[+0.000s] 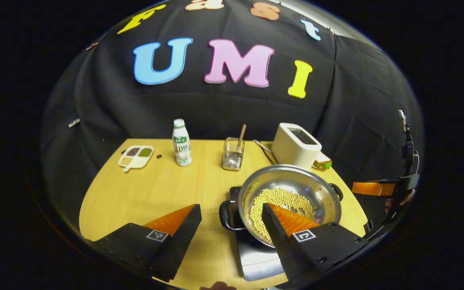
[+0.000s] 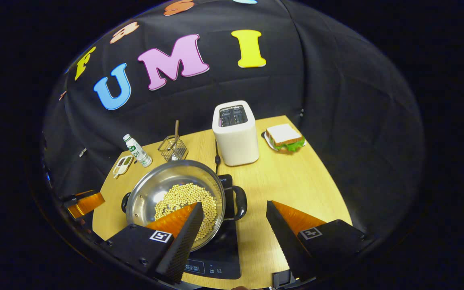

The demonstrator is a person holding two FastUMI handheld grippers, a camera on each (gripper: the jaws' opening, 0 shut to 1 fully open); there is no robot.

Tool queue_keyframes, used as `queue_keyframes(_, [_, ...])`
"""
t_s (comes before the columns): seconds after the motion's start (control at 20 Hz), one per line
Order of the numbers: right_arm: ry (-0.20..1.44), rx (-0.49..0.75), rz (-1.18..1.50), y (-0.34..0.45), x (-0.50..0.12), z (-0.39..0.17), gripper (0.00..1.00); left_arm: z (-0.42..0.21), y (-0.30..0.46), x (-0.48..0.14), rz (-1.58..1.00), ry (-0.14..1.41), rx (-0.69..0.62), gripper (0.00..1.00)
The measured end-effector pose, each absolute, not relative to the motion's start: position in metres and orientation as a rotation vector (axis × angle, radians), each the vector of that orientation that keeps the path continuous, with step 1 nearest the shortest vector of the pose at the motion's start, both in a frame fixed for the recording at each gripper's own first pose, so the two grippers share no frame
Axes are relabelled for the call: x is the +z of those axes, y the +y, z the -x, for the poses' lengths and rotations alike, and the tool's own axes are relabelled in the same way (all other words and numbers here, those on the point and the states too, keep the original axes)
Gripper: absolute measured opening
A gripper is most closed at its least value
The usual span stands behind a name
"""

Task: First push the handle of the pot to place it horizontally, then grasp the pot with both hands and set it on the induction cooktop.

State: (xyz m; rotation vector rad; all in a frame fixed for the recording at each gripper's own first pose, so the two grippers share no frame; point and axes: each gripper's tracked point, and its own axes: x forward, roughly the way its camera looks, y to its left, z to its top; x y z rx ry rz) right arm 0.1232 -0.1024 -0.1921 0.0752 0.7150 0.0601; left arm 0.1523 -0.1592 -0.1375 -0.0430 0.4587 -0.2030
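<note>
Pot (image 1: 292, 189) full of beans is sitting on the induction cooktop (image 1: 258, 262), handles out sideways. My left claw (image 1: 232, 219) and right claw (image 2: 234, 217) both hover wide open, gripping nothing.

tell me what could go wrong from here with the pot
1. The pot sits on the cooktop but looks offset toward one edge; a nudge could slide it off.
2. Both grippers are open: the left gripper brackets one handle, the right gripper the other. Catching either while pulling away may tip the beans out.
</note>
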Motion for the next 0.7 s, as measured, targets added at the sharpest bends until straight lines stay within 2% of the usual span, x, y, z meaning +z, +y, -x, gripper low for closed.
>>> queue_keyframes(0.3, [0.447, 0.056, -0.009, -0.083, -0.105, -0.089, 0.98, -0.087, -0.124, -0.039, 0.032, 0.171, -0.104, 0.95])
queue_keyframes(0.7, [0.139, 0.07, 0.021, -0.063, -0.038, -0.026, 0.99, -0.009, -0.063, -0.044, 0.142, 0.095, 0.059, 0.95])
